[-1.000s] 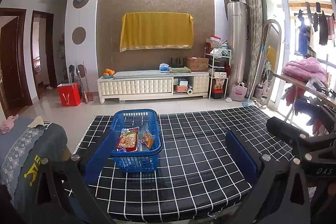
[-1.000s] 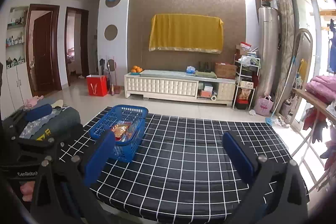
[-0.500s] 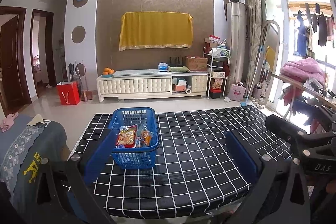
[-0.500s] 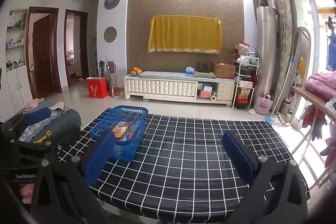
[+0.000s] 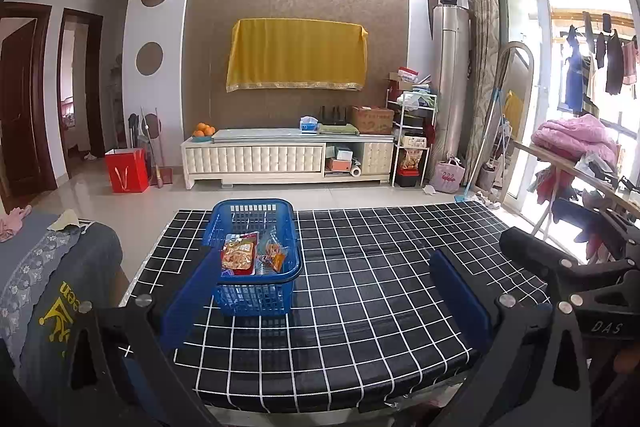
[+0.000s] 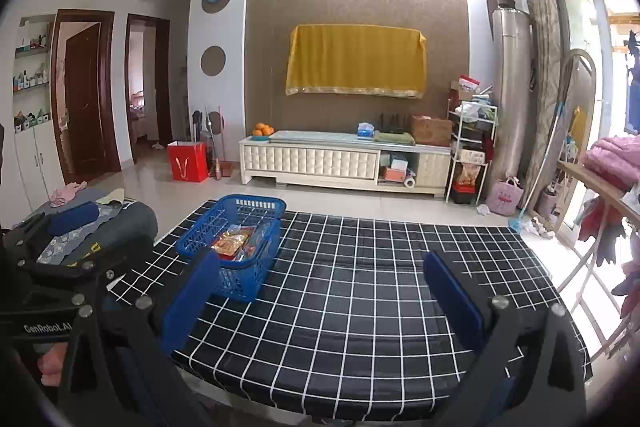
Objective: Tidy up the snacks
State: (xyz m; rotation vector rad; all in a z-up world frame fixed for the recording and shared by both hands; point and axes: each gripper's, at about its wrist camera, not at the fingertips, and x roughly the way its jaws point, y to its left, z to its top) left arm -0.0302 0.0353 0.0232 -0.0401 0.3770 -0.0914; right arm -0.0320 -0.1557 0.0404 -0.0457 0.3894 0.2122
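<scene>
A blue plastic basket (image 5: 256, 299) stands on the left part of the black grid-patterned table (image 5: 380, 307). Inside it lie an orange snack packet (image 5: 239, 254) and a smaller clear packet (image 5: 274, 251). The same basket (image 6: 236, 283) with its packets (image 6: 232, 241) shows in the right wrist view. My left gripper (image 5: 324, 291) hangs open near the table's front edge, its left finger in front of the basket. My right gripper (image 6: 320, 291) is open too, empty, to the right of the basket. Each gripper's body appears at the edge of the other's view.
A grey cushioned seat with a cloth (image 5: 44, 279) sits left of the table. To the right stands a drying rack with pink bedding (image 5: 576, 143). Beyond the table are tiled floor, a white TV cabinet (image 5: 288, 159) and a red bag (image 5: 127, 170).
Both grippers have drawn back slightly from the table, so the basket looks a little farther away. Both stay open and empty. The basket has not moved.
</scene>
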